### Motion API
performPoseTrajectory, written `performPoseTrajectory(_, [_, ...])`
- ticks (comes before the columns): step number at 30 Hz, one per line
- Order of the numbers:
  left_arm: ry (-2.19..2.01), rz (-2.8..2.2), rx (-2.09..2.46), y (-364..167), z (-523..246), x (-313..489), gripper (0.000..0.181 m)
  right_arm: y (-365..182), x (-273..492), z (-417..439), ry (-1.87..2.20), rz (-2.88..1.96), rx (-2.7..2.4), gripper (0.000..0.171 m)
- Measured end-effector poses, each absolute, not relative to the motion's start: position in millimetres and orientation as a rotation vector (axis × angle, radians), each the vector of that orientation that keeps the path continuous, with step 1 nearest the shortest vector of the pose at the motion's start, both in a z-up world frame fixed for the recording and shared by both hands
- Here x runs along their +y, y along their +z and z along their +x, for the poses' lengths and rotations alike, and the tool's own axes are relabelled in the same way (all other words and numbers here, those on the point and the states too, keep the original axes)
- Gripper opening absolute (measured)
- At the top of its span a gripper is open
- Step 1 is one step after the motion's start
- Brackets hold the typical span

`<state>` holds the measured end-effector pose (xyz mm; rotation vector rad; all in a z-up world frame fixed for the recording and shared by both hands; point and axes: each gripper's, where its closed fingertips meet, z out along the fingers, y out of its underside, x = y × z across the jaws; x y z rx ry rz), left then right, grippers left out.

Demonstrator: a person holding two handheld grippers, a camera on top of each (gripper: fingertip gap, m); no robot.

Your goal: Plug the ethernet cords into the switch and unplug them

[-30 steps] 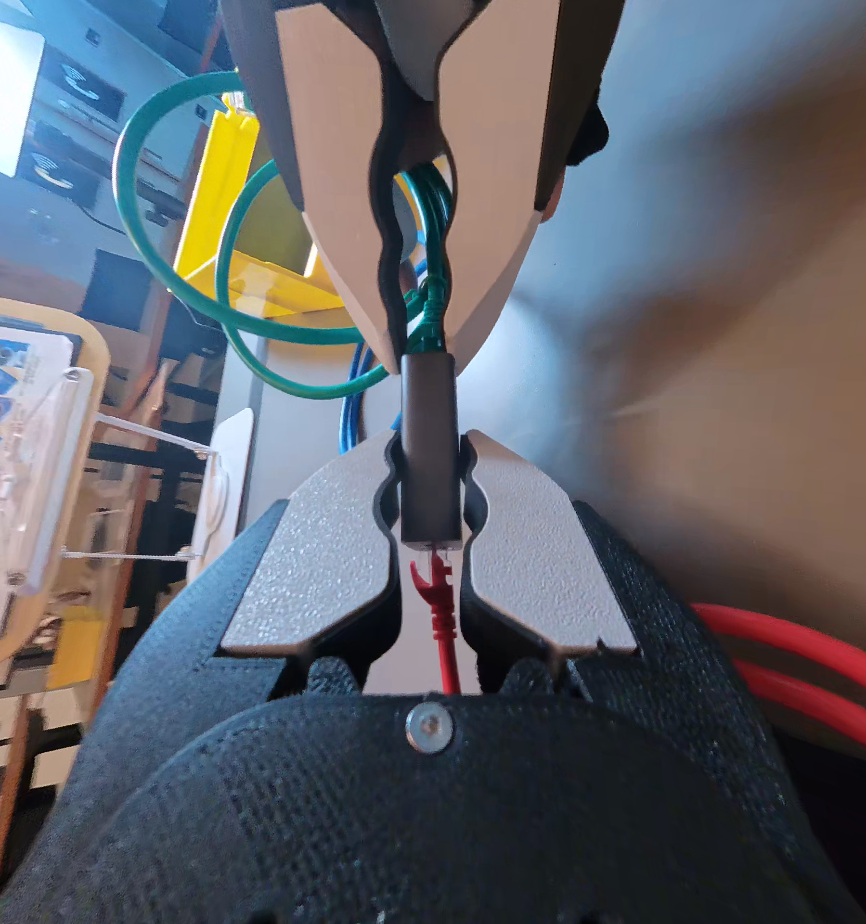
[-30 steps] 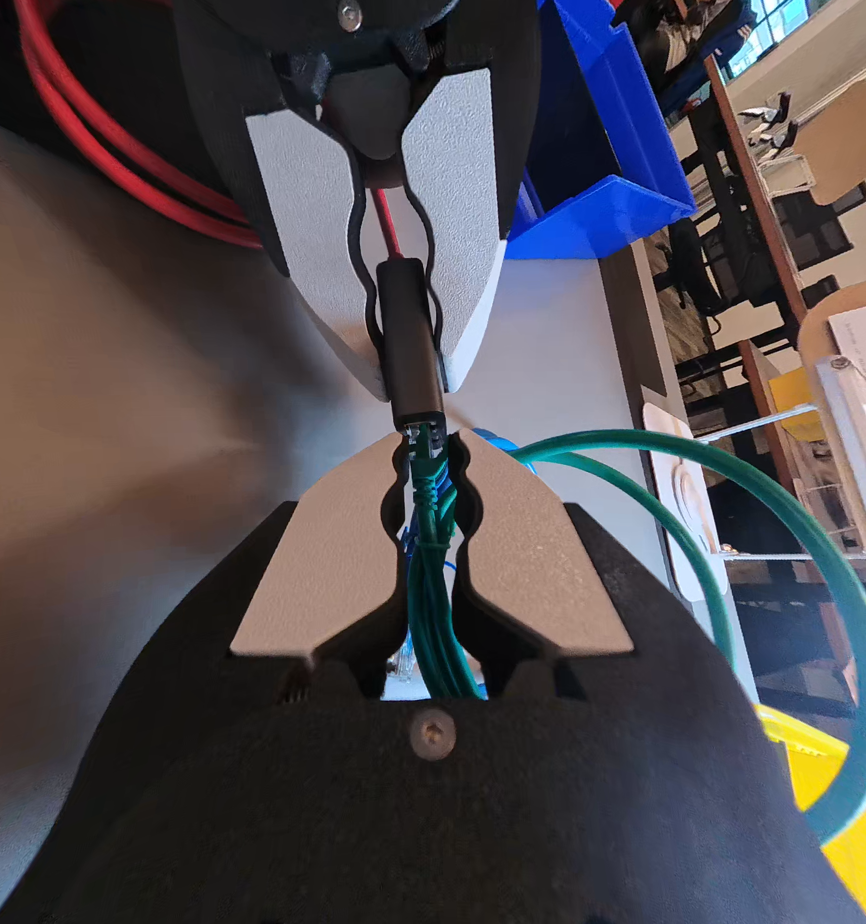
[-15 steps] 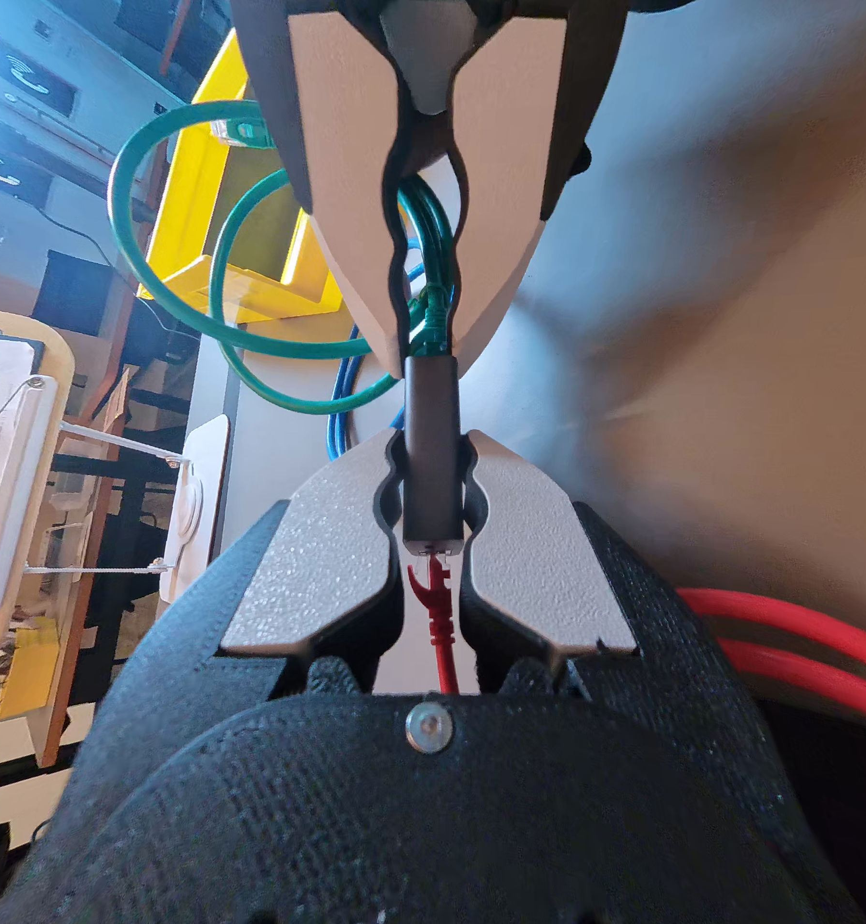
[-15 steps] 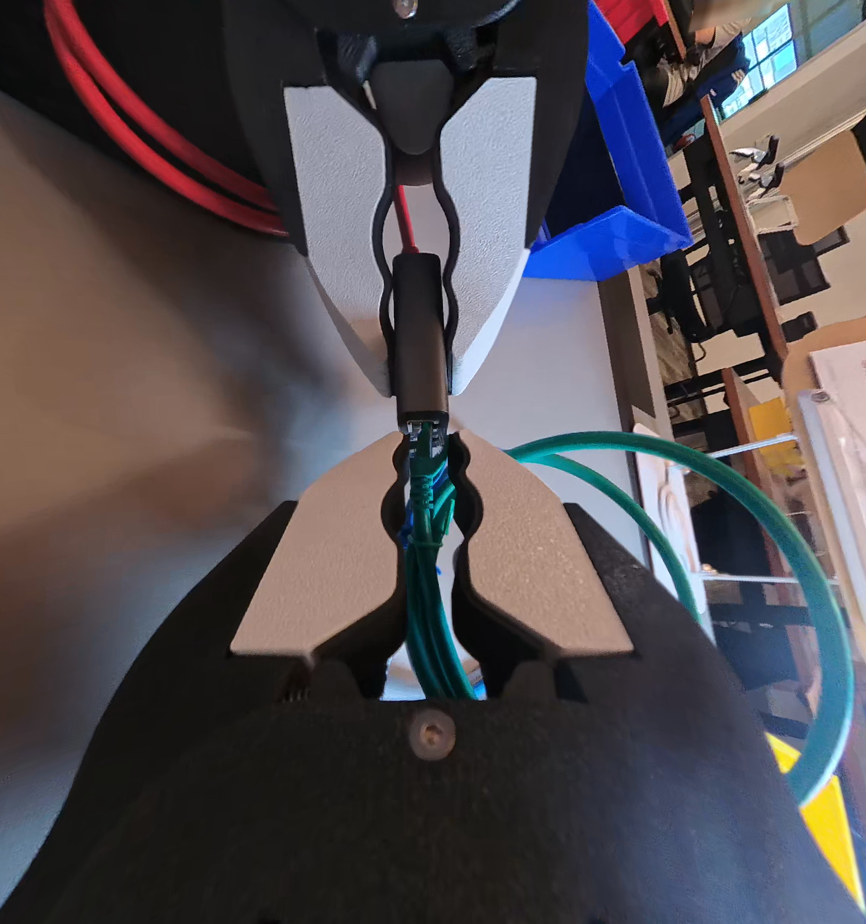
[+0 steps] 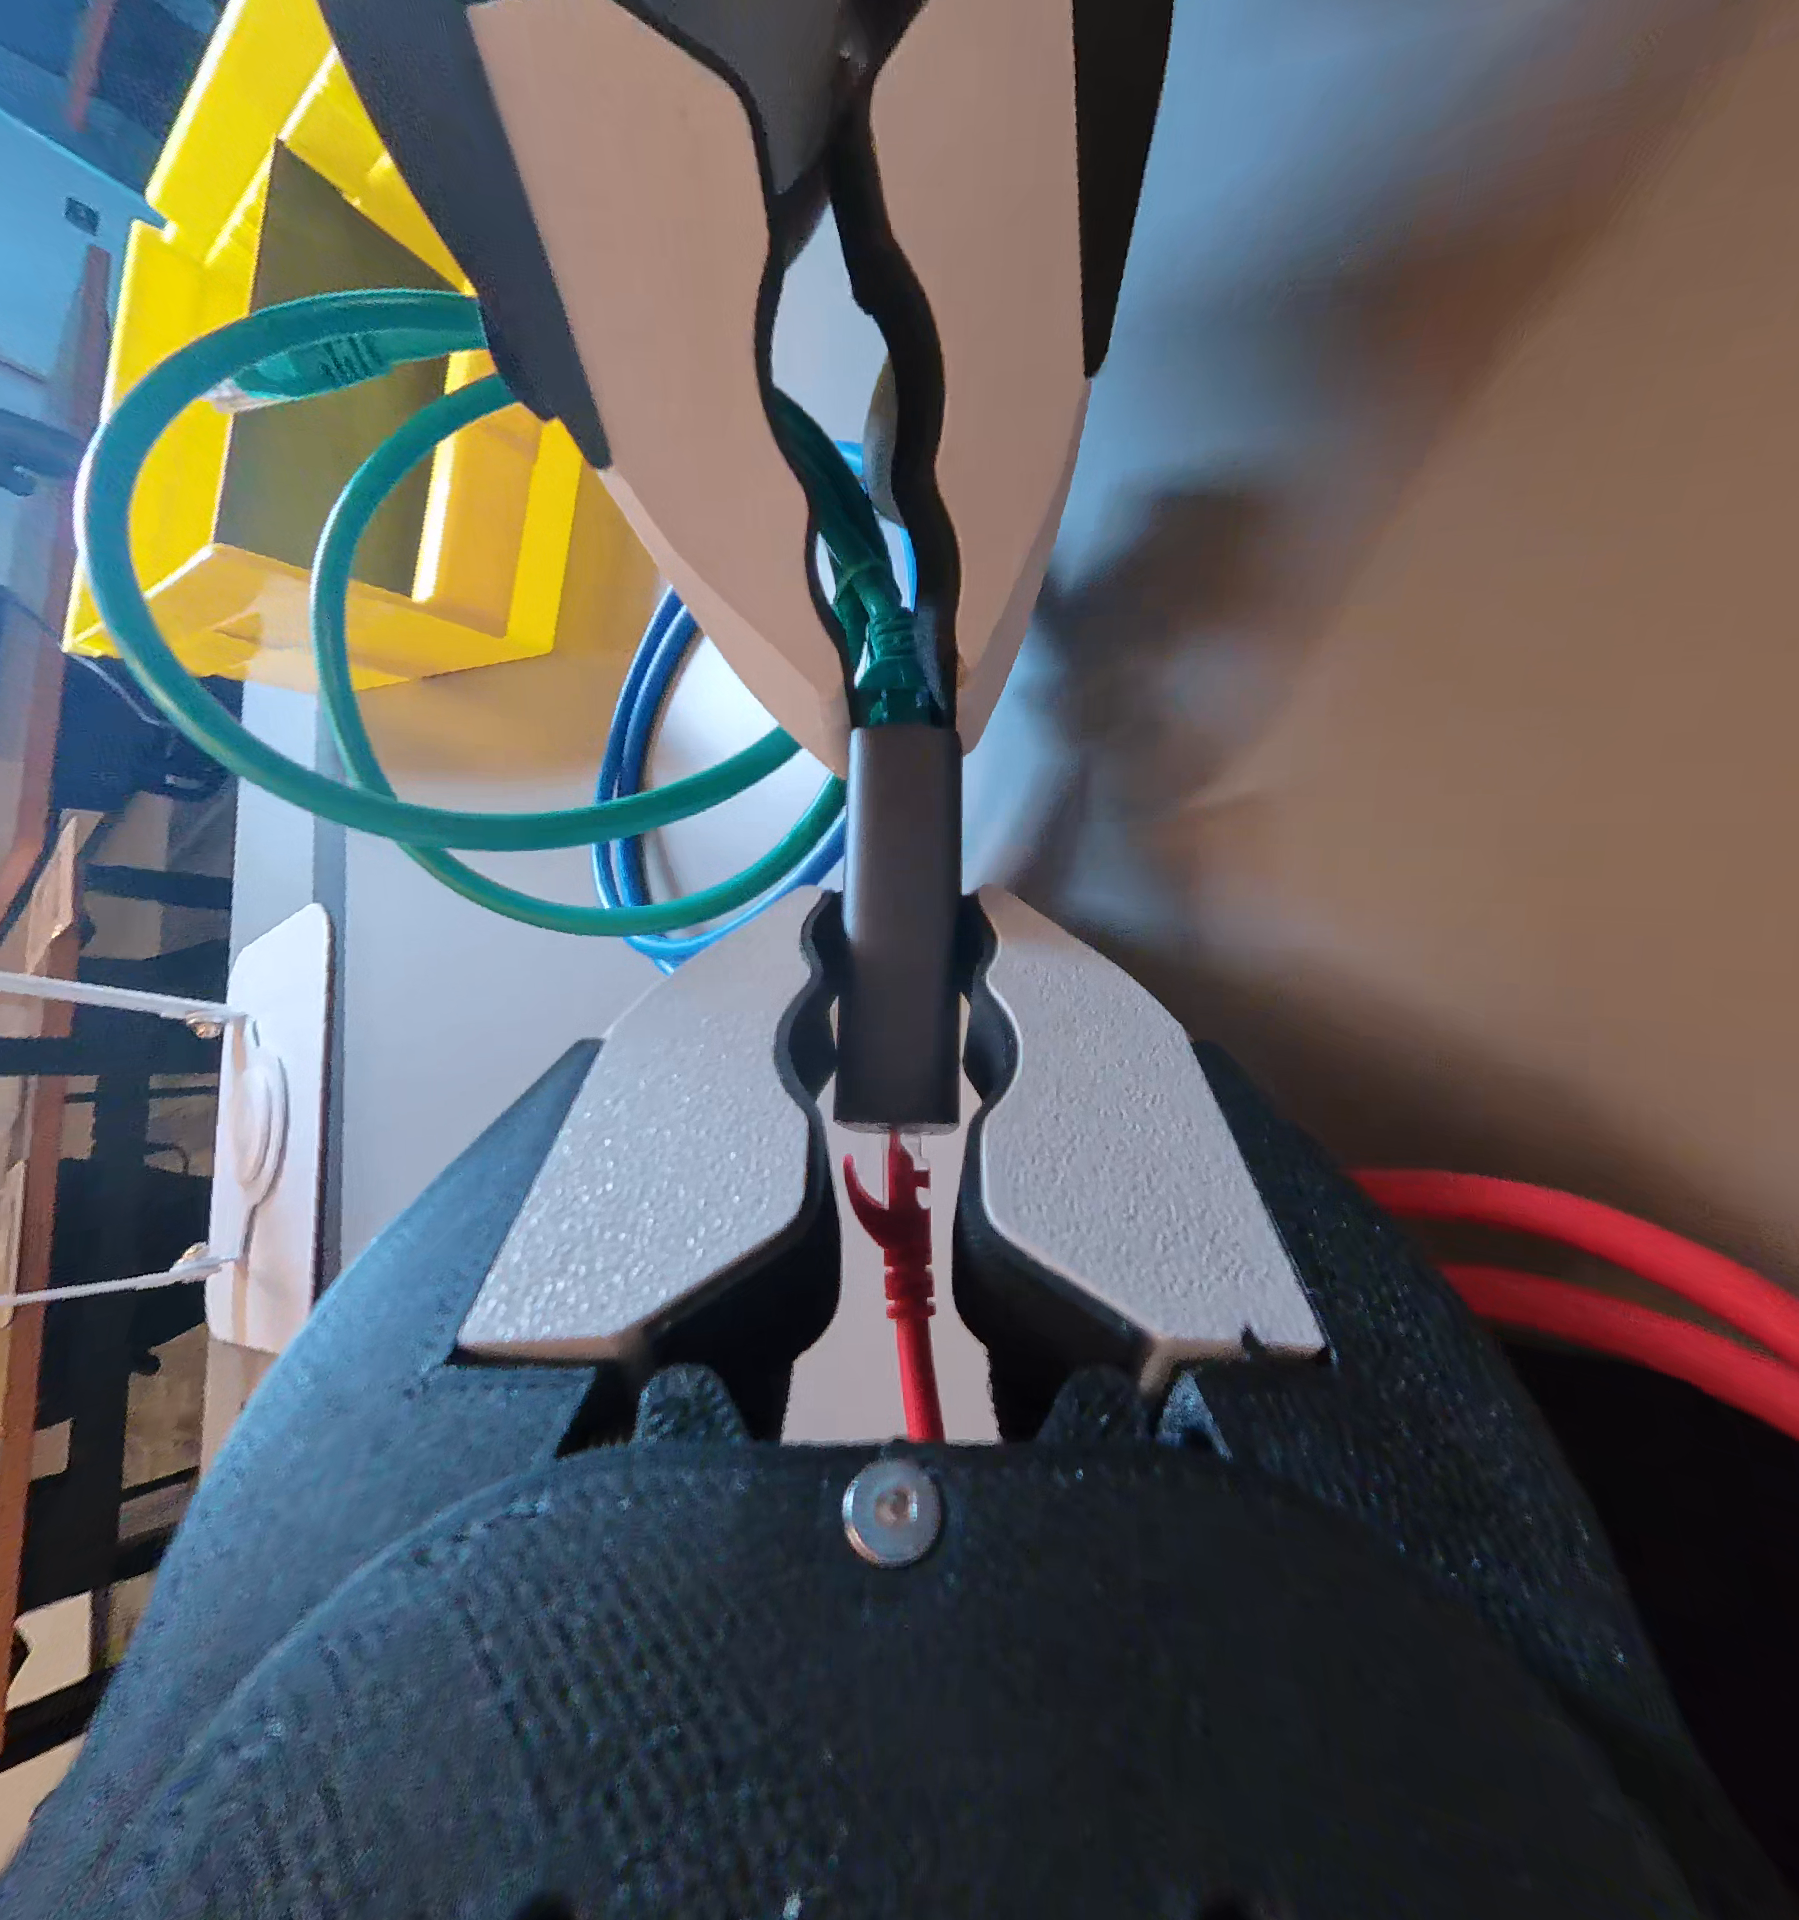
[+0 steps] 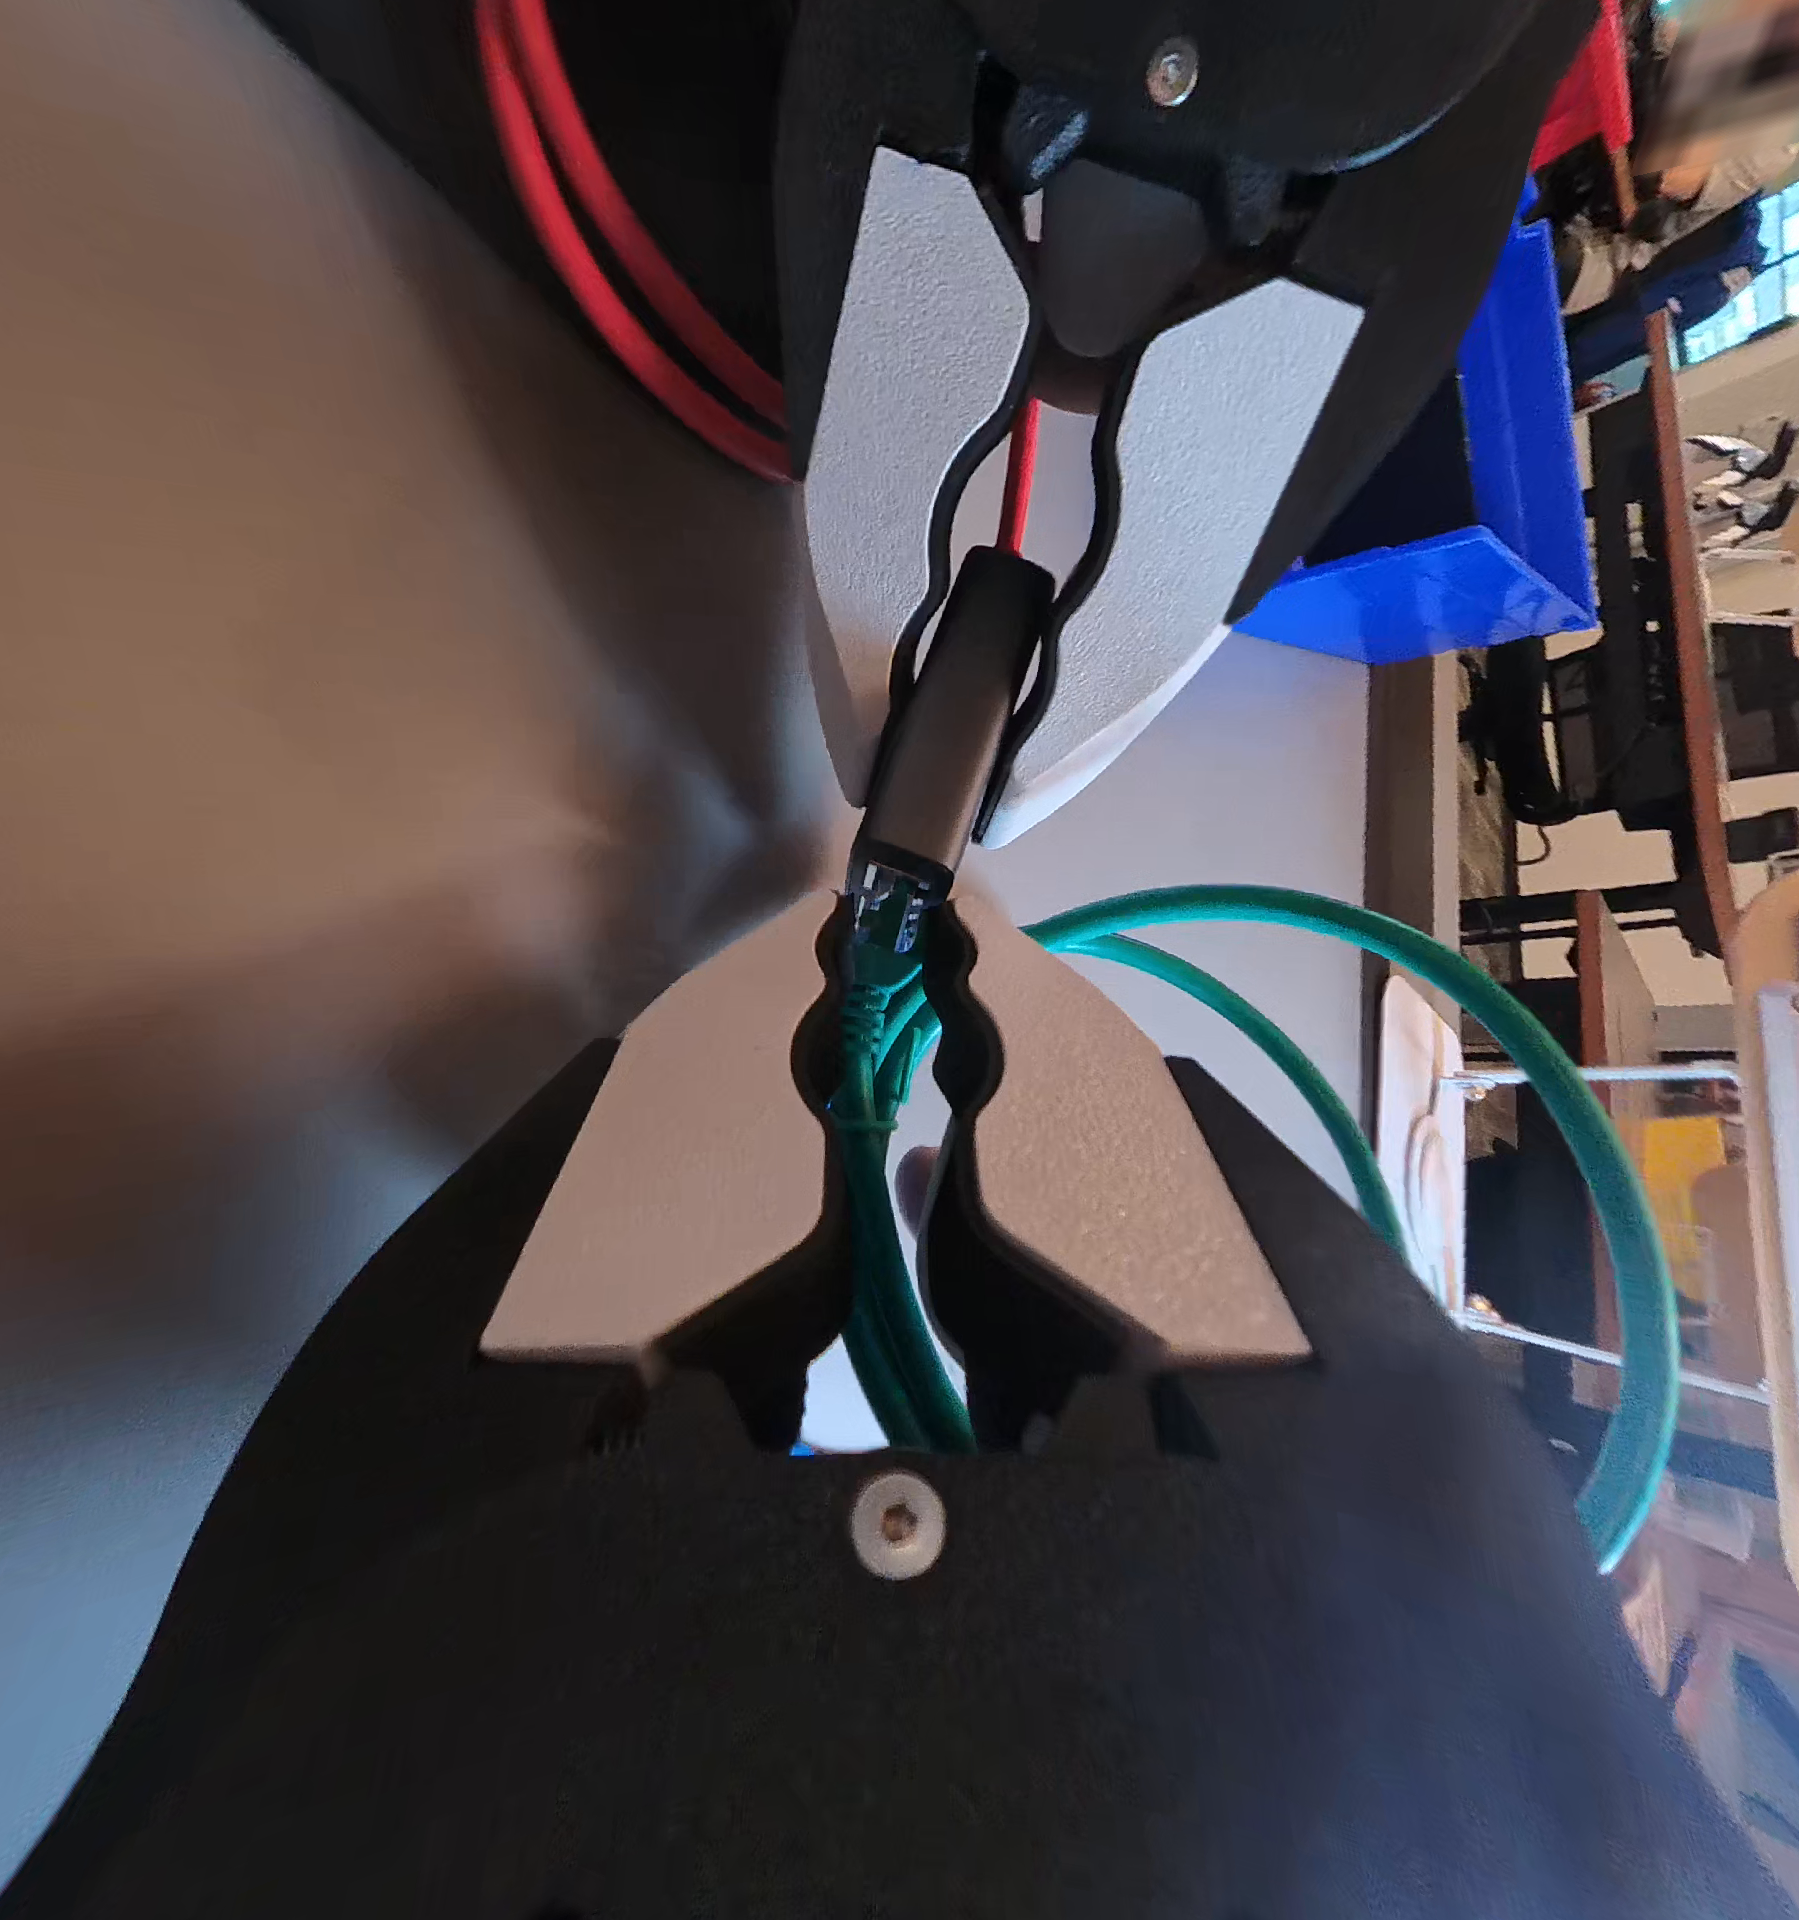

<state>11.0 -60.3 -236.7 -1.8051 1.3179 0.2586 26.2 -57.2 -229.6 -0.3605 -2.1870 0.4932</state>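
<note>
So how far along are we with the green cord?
Done: the red cord sits plugged into the near end of the black switch, which the left claw clamps. In hand: the right claw grips the green cord, its clear plug partly showing at the switch's other end; whether it is going in or coming out is unclear. Left: unplugging both cords.

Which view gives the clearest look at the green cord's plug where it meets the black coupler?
The right wrist view: the green cord's plug shows its clear tip at the mouth of the black coupler, just beyond the right gripper. In the left wrist view, the plug sits behind the coupler, largely hidden between the right gripper's fingers.
</note>
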Motion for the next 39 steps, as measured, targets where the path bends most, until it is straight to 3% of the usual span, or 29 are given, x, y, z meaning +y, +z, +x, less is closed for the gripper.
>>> performPoseTrajectory(25, [0.208,-1.788,1.207,-211,12,-60,0.021,-202,-54,28,0.529,-0.428,-2.069,0.014])
performPoseTrajectory(39, [0.129,-1.765,1.290,-216,30,-67,0.022,-202,-66,51,0.481,-0.237,-2.380,0.013])
